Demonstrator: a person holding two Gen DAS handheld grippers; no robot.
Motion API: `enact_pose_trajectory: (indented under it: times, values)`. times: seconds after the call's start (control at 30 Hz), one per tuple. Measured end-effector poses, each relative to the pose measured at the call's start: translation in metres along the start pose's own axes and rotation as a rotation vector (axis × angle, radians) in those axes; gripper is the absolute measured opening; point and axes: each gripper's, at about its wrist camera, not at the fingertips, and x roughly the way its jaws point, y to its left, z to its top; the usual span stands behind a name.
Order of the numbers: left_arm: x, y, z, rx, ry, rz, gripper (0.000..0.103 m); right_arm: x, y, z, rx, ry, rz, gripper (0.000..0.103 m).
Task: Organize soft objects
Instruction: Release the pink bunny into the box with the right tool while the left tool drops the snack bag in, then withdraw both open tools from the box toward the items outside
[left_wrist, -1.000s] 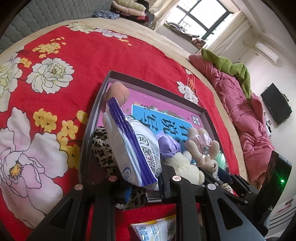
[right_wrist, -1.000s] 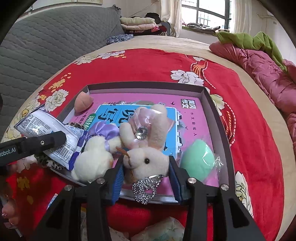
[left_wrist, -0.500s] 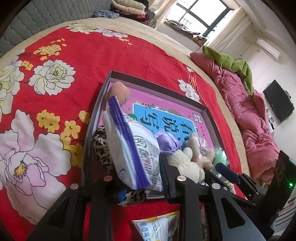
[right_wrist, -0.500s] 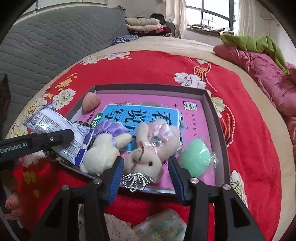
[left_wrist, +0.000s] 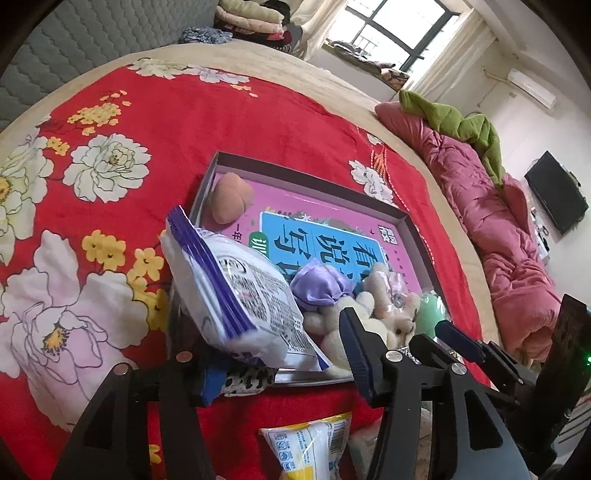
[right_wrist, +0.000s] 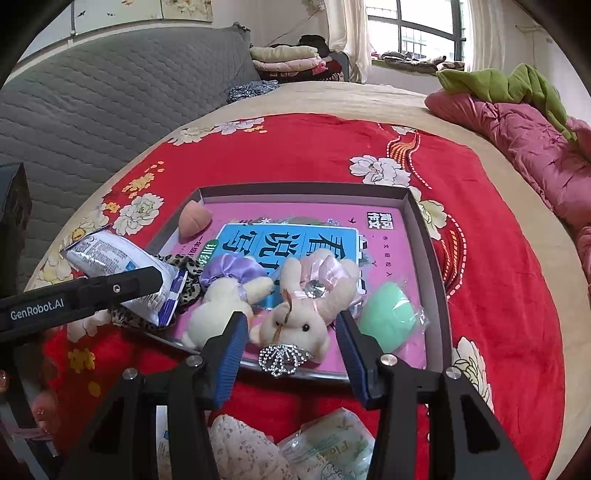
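Observation:
A shallow grey tray (right_wrist: 424, 229) on the red floral bedspread holds a pink book, a peach sponge (right_wrist: 194, 219), a green sponge in plastic (right_wrist: 388, 315), a purple-dressed plush (right_wrist: 221, 295), a leopard-print cloth (right_wrist: 184, 266) and a cream rabbit plush (right_wrist: 295, 317) with a glittery crown. My right gripper (right_wrist: 291, 317) stands open on either side of the rabbit, which lies in the tray untouched by the pads. My left gripper (left_wrist: 266, 332) has its jaws opening around a white and purple tissue pack (left_wrist: 236, 291) that leans on the tray's near left corner; the right pad stands off it.
More wrapped packs lie on the bedspread just below the grippers: a yellow and white one (left_wrist: 310, 446) and pale ones (right_wrist: 325, 450). A pink quilt (right_wrist: 535, 136) with a green blanket lies along the right. The grey padded headboard (right_wrist: 92, 110) is at the left.
The left jaws have widened and the tissue pack has tipped down onto the tray's corner. The right gripper has drawn back a little from the rabbit, now lying loose in the tray.

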Motion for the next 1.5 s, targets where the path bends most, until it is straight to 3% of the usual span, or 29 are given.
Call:
enact_pose_trajectory:
  times: [0.17, 0.43, 0.63, 0.97, 1.5]
  values:
    - [-0.002, 0.001, -0.001, -0.015, 0.019, -0.002, 0.062, -0.008, 0.000, -0.001, 0.000, -0.019, 0.004, 0.050]
    - [-0.001, -0.008, -0.002, -0.060, 0.036, -0.075, 0.073, -0.023, -0.009, 0.000, 0.041, -0.053, 0.025, 0.050]
    - [-0.019, -0.020, 0.002, -0.055, -0.066, -0.117, 0.075, -0.032, -0.017, -0.001, 0.055, -0.071, 0.029, 0.050]
    - [-0.039, -0.009, 0.011, -0.059, -0.167, -0.003, 0.075, -0.040, -0.036, -0.005, 0.100, -0.086, 0.033, 0.050]
    - [-0.072, -0.012, 0.004, -0.050, -0.215, 0.046, 0.076, -0.053, -0.039, -0.005, 0.099, -0.112, 0.041, 0.050]
